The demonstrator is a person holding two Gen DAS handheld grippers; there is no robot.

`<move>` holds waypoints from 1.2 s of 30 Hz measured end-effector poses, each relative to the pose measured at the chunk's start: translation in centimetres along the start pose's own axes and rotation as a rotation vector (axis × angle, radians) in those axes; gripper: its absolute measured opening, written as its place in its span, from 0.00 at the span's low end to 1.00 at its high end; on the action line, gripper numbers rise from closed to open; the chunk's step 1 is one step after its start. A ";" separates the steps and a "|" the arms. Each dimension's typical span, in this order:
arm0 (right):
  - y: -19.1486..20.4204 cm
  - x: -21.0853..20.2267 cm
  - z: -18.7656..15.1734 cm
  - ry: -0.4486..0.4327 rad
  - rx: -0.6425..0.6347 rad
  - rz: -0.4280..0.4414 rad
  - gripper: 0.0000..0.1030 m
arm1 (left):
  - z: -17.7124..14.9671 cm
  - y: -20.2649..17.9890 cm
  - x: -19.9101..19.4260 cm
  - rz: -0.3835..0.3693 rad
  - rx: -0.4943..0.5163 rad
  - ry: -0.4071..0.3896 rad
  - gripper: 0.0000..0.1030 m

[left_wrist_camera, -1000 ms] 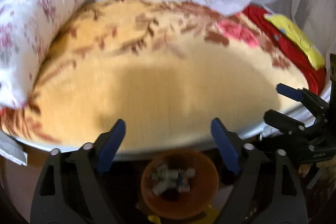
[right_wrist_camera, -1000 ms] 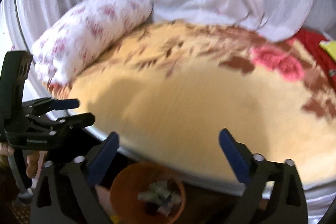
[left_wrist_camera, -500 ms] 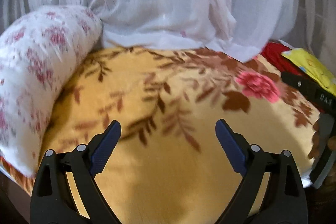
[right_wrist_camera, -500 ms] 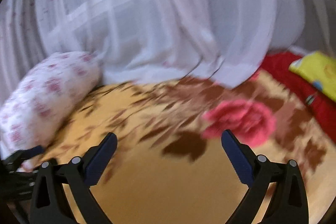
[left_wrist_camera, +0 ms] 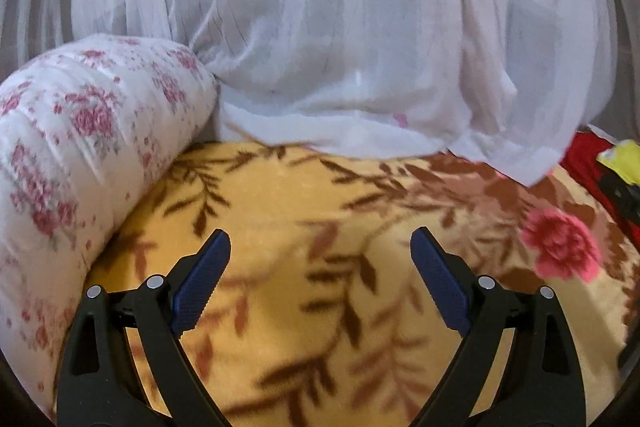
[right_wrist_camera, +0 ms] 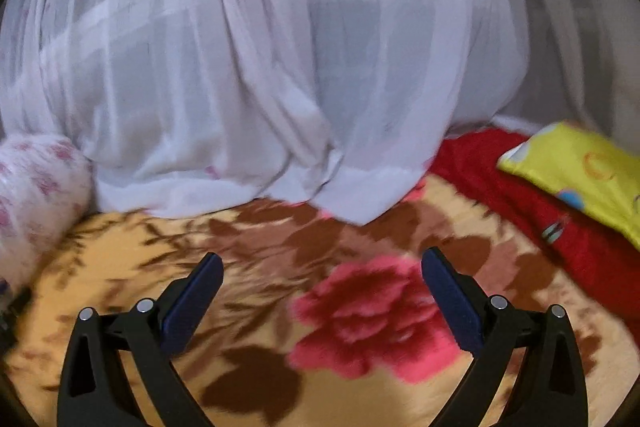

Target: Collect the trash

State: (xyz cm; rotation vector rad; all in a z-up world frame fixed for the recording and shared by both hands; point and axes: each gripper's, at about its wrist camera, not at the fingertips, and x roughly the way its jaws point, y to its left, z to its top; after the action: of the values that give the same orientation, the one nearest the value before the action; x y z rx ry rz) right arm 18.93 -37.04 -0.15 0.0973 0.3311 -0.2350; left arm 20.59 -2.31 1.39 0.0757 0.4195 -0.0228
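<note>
No trash shows in either view now. My left gripper (left_wrist_camera: pixel 320 243) is open and empty, held over a yellow blanket (left_wrist_camera: pixel 280 195) with brown leaves on a bed. My right gripper (right_wrist_camera: pixel 322 265) is open and empty over the same blanket (right_wrist_camera: pixel 120 259), above a large pink flower print (right_wrist_camera: pixel 372 319). A dark part of the right tool shows at the right edge of the left wrist view (left_wrist_camera: pixel 624 195).
A white floral pillow (left_wrist_camera: pixel 72 155) lies at the left, also seen in the right wrist view (right_wrist_camera: pixel 36 183). A sheer white curtain (left_wrist_camera: pixel 340 47) hangs onto the bed's far side. A red cloth (right_wrist_camera: pixel 540 211) and a yellow pillow (right_wrist_camera: pixel 580 171) lie at the right.
Both grippers have risen and tilted up from an orange bin of trash by the bed edge; the bin has left view, and the curtain and bed fill both views.
</note>
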 end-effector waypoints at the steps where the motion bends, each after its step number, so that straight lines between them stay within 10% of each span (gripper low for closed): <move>1: 0.1 0.0 -0.1 -0.013 -0.021 -0.024 0.95 | 0.1 0.1 0.4 0.007 0.001 -0.009 0.87; 36: 2.7 1.4 -3.1 -0.014 -0.194 -0.087 0.95 | -1.9 2.3 3.5 0.026 -0.043 0.103 0.87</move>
State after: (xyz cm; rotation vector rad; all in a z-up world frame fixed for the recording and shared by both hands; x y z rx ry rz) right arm 19.93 -34.28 -3.35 -0.1098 0.3430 -0.2880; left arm 23.08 0.13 -1.55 0.0395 0.5222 0.0157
